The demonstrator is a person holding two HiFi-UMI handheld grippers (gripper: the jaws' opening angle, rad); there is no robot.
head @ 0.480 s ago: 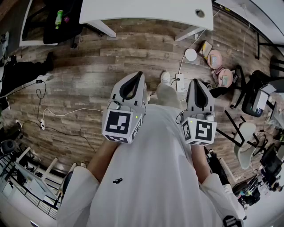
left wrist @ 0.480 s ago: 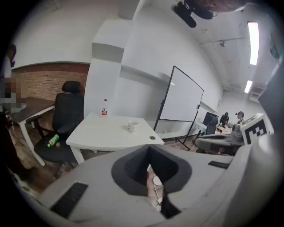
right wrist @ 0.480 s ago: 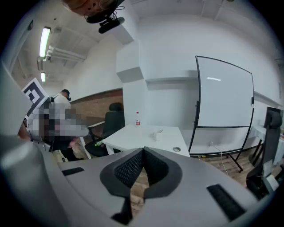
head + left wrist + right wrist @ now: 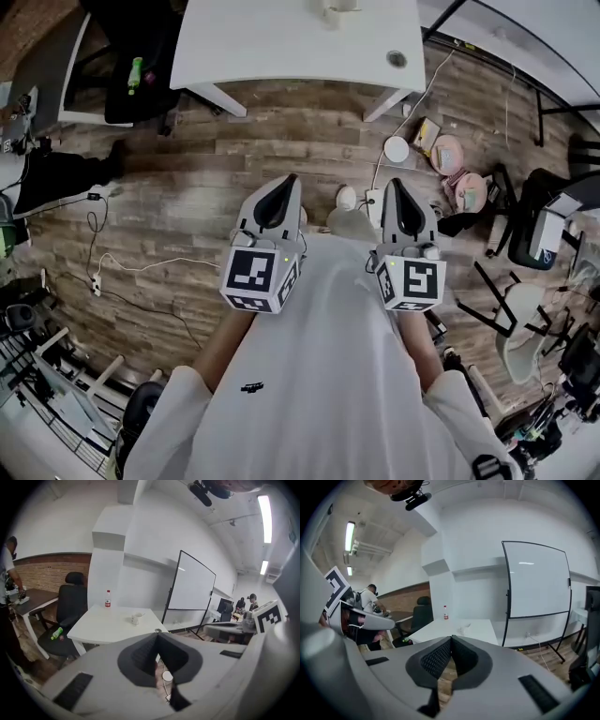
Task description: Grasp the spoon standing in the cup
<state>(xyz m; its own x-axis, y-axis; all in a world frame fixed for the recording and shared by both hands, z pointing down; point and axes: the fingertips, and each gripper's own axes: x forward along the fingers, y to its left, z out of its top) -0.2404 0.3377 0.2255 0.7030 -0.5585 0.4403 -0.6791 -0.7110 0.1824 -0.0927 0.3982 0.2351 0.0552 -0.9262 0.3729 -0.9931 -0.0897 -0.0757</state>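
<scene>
The white counter (image 4: 281, 47) now sits lower in the head view than it did a moment ago, so more of its top shows, and the cup (image 4: 339, 7) peeks in at the top edge. The two grippers are almost where they were, side by side in front of the person's white shirt. The left gripper (image 4: 281, 187) has its fingers closed together with nothing between them. The right gripper (image 4: 394, 186) is the same, fingers closed and holding nothing. Both point out over the wooden floor (image 4: 187, 187), a little downward. In the left gripper view the cup stands near the middle of the counter, well away from both grippers, and the spoon (image 4: 141, 614) stands in it, leaning to the right. A bottle (image 4: 108, 598) with a red label stands at the far side of the counter. A black chair (image 4: 70, 604) is at the counter's left side, and a whiteboard (image 4: 190, 585) stands to its right.
</scene>
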